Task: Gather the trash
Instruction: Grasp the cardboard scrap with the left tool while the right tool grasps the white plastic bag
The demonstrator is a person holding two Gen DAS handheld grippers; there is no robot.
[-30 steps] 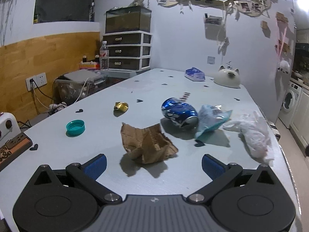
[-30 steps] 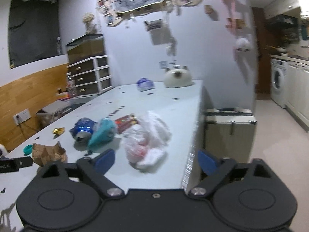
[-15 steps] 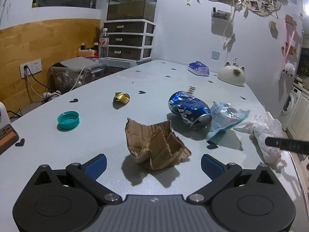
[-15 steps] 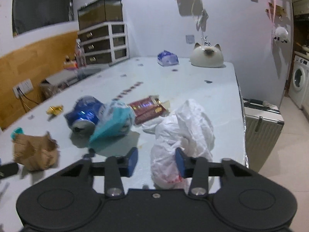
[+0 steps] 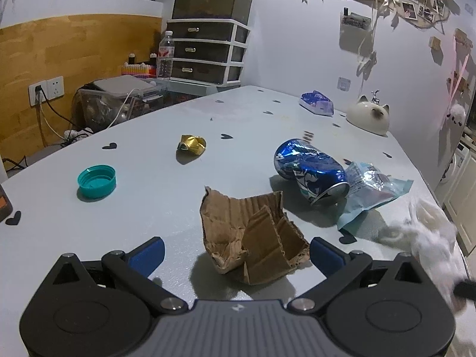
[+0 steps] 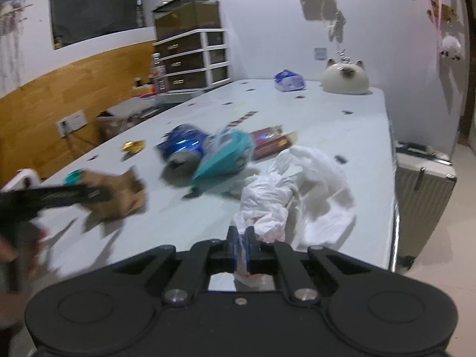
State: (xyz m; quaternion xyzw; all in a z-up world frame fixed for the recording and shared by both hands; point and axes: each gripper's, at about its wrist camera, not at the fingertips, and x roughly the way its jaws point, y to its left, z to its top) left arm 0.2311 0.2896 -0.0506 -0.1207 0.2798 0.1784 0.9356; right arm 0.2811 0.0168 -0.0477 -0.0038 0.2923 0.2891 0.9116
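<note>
Two grippers worked at the near end of the table [image 5: 166, 125]. The left gripper [image 5: 236, 251] hung with its fingers spread wide on either side of the cardboard [image 5: 253, 235], its right pad [image 5: 324, 254] just beside the cardboard's torn edge and its left pad [image 5: 147, 253] apart from it over bare tabletop. The right gripper [image 6: 241, 248] was pinched tight on a corner of the white bag [image 6: 297, 193], which trailed away from it across the table close to the right edge, a suitcase [image 6: 422, 190] standing on the floor just past that edge.

Beyond the cardboard lay the can [image 5: 311, 171], touching the teal wrapper [image 5: 372, 190] on its right. A red packet [image 6: 270, 142] lay just behind that wrapper. Left of the cardboard sat the cap [image 5: 96, 181], well apart, and beyond it the gold foil [image 5: 192, 145], with open tabletop between them. Far past the can, the cat dish [image 5: 369, 116] and a blue pack [image 5: 316, 103] sat at the table's far end.
</note>
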